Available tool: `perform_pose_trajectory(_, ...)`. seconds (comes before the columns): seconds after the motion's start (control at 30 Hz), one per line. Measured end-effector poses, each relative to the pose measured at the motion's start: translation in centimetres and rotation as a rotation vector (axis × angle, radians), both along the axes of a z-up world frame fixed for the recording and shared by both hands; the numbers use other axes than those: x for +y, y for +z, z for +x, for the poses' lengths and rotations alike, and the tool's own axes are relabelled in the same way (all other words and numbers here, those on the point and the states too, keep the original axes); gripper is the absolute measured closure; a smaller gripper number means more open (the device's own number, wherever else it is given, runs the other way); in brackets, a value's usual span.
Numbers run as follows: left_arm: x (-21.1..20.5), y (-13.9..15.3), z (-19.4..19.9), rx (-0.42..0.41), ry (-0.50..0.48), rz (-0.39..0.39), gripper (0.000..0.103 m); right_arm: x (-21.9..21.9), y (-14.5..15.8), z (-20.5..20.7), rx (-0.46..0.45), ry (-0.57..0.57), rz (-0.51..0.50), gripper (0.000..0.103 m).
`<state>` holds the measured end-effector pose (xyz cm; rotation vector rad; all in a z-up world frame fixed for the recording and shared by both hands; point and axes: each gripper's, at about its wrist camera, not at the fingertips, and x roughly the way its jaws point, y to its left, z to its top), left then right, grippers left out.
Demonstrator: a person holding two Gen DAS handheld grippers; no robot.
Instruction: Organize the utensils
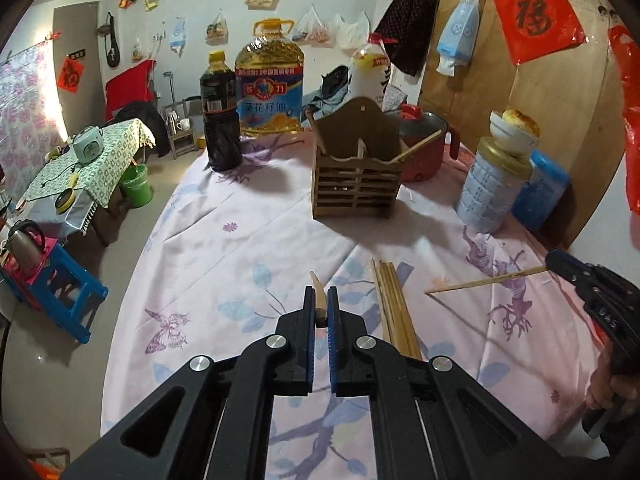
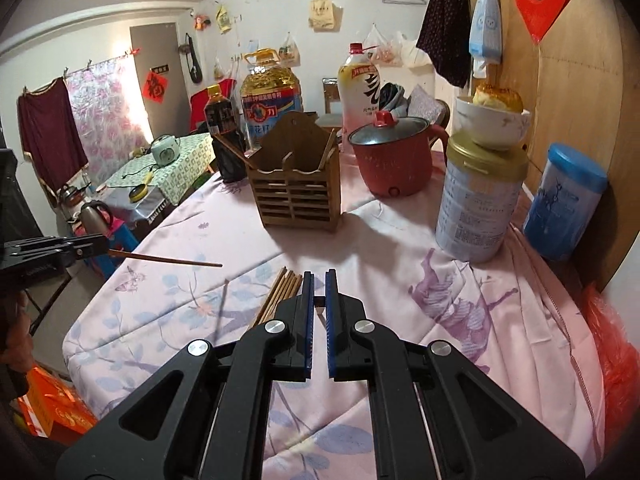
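Observation:
My left gripper [image 1: 320, 300] is shut on a wooden chopstick [image 1: 316, 284] that points forward, raised above the pink floral tablecloth [image 1: 248, 248]. In the right wrist view the left gripper [image 2: 105, 247] sits at the left edge, its chopstick [image 2: 168, 259] sticking out to the right. My right gripper [image 2: 319, 300] is shut, with little of its load showing between the pads. The left wrist view shows the right gripper [image 1: 554, 262] holding a thin chopstick [image 1: 486, 280] in the air. A bundle of chopsticks [image 1: 394, 312] [image 2: 284, 292] lies on the cloth. Further back stands the slatted wooden holder [image 1: 356, 184] [image 2: 298, 192] with a few sticks in it.
Behind the holder stand a dark sauce bottle [image 1: 220, 120], a big oil jug [image 1: 269, 88] and a red lidded pot [image 2: 394, 156]. To the right are a tin [image 2: 478, 204] topped by a bowl, and a blue canister [image 2: 564, 204]. The table edge drops off at left.

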<state>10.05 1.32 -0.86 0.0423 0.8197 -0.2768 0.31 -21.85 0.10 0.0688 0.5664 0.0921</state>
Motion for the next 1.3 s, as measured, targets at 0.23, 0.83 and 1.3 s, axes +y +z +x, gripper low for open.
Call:
perform_pose_trajectory(0.23, 0.3, 2.5, 1.8, -0.04, -0.075, -0.018, 0.097, 0.5, 2.8, -0.3, -0.063, -0.051, -0.012, 0.097)
perform_pose_trajectory(0.83, -3.7, 13.2, 12.1, -0.128, -0.297, 0.019, 0.097, -0.4, 5.1, -6.7, -0.101, -0.384, 0.034, 0.097)
perform_pose_trajectory(1.3, -4.3, 7.9, 16.5, -0.041, -0.237, 0.03, 0.021, 0.3, 6.7, -10.2, -0.116, -0.55, -0.001, 0.097)
